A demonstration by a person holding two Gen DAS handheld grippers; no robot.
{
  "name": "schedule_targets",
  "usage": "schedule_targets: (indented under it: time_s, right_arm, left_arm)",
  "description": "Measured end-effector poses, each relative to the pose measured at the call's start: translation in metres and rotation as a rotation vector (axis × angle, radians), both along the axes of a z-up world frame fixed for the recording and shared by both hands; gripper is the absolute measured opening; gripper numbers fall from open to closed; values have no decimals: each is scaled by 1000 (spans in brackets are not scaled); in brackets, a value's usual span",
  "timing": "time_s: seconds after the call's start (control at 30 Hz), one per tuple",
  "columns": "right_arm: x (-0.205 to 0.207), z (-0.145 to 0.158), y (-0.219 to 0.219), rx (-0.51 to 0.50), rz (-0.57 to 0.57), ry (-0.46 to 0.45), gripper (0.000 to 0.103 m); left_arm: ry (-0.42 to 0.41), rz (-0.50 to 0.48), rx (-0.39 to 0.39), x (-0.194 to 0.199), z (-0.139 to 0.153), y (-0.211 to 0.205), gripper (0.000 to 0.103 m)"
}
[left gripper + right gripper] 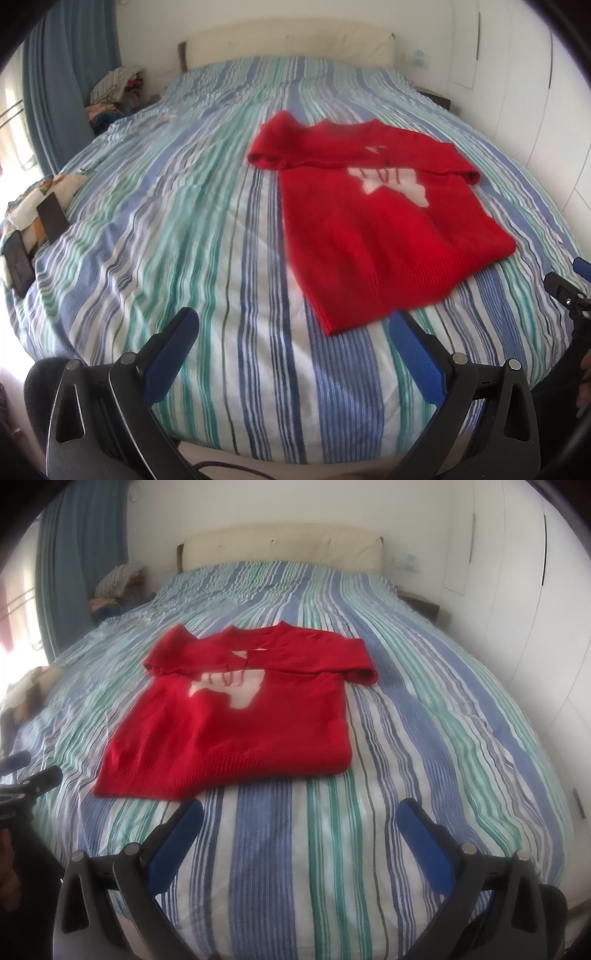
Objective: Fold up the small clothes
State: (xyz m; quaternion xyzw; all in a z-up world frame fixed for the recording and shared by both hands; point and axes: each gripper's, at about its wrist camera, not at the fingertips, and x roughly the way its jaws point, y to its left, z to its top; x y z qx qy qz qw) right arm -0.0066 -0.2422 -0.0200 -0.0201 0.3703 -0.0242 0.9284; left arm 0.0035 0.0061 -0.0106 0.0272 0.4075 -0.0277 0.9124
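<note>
- Blue-padded fingers of the left gripper stand spread wide with nothing between them, only striped bedding showing in the gap.
- From the left gripper, the red sweater lies ahead toward one o'clock; its near hem corner sits just beyond the right-hand fingertip, and whether they touch cannot be told.
- Likewise the right gripper is wide open and empty, hovering over the striped duvet.
- Seen from the right gripper, the sweater lies toward eleven o'clock, its near hem edge just past the left-hand fingertip.
- Flat on the duvet, the sweater has both sleeves folded across the chest, partly covering a white motif.
- At the three o'clock edge of the left wrist view, the tips of the right gripper show near the sweater's hem.
- Farther out at twelve o'clock stands a cream headboard; a blue curtain hangs at ten o'clock.
</note>
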Motion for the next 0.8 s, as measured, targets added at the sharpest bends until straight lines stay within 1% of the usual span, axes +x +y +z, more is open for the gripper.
schedule_targets:
  time_s: [0.8]
  right_arm:
    - [2, -7, 2, 16, 0, 27, 103]
  left_arm:
    - [19, -5, 0, -1, -6, -1, 103]
